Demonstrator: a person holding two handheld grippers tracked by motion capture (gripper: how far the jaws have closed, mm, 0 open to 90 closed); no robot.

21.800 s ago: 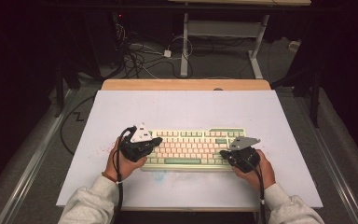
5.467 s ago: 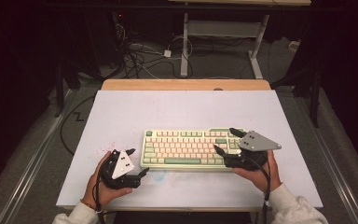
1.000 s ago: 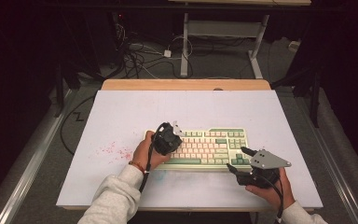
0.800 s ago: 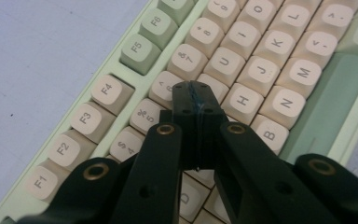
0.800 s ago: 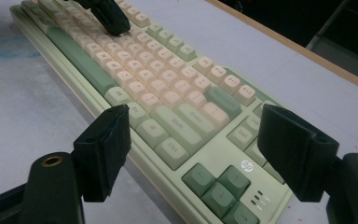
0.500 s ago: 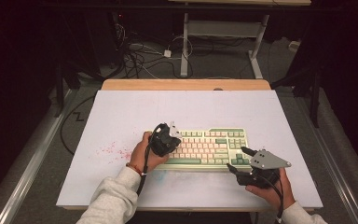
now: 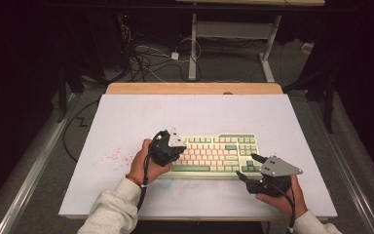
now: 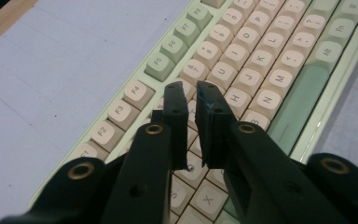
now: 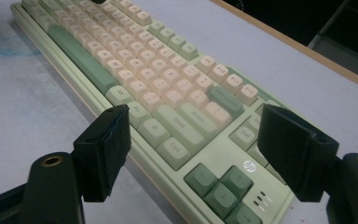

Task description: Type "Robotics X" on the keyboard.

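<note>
A pale green keyboard [image 7: 214, 153] with cream and green keys lies on the white table mat [image 7: 126, 122]. My left gripper [image 7: 177, 150] hovers over its left end, jaws pointing down at the letter keys [image 8: 261, 60]. The left gripper [image 8: 191, 91] has just been opening its jaws: a narrow gap shows between them, with nothing in it. My right gripper [image 7: 247, 166] rests at the keyboard's right front corner. In the right gripper view the right gripper [image 9: 196, 126] stands wide open, its jaws either side of the corner by the arrow keys [image 9: 219, 184], not touching the keyboard [image 9: 135, 60].
Red speckles [image 7: 114, 156] mark the mat left of the keyboard, and a faint blue smudge [image 7: 175, 183] lies in front of it. A wooden strip [image 7: 195, 87] edges the table's far side. Cables [image 7: 151, 58] and desk legs sit on the floor beyond.
My left hand has shifted a little to the left over the keyboard's left end. The right hand has stayed where it was.
</note>
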